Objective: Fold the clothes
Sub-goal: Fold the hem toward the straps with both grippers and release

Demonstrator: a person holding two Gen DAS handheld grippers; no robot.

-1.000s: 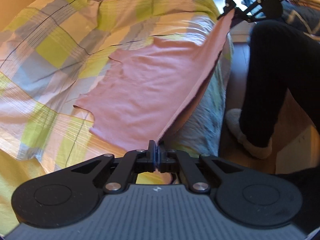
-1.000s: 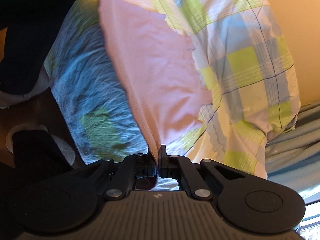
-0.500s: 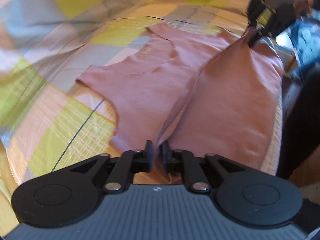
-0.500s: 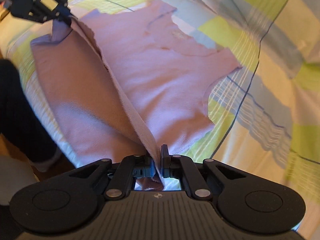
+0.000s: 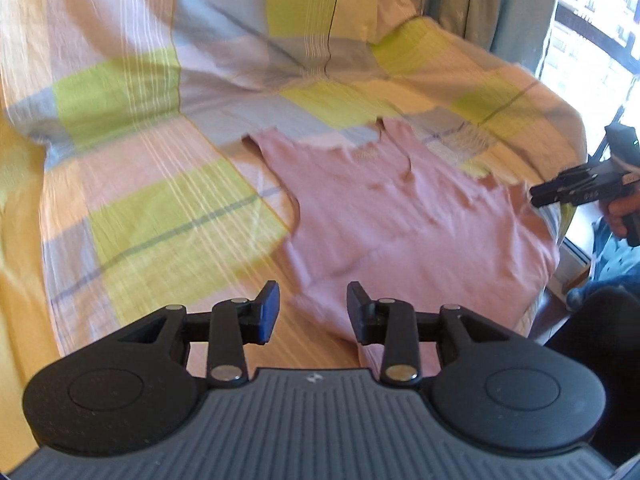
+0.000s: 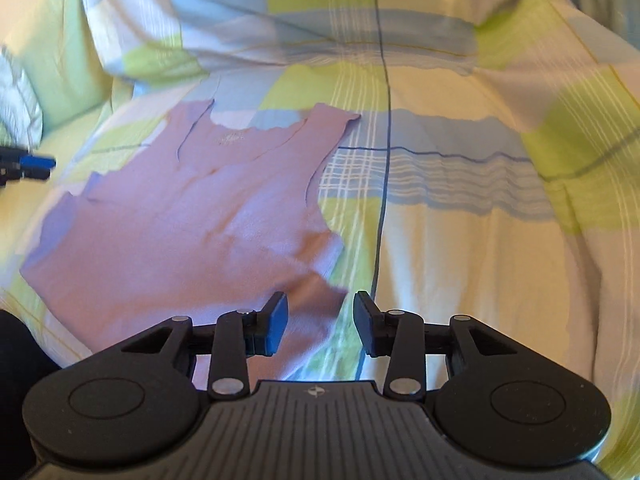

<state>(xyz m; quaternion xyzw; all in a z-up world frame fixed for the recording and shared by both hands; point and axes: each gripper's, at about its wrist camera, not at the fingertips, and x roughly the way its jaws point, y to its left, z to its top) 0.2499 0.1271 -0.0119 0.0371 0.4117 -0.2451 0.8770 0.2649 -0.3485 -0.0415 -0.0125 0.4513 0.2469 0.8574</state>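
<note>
Pink tank top [image 5: 404,232] lies flat on the checked bedspread [image 5: 168,224], straps away, hem nearest both grippers; left gripper [image 5: 313,312] and right gripper [image 6: 321,323] hover wide open, empty, over opposite hem corners.

left gripper [image 5: 312,312]: black, ribbed grey housing | fingers [image 5: 267,312]: blue pads | silver screws
</note>
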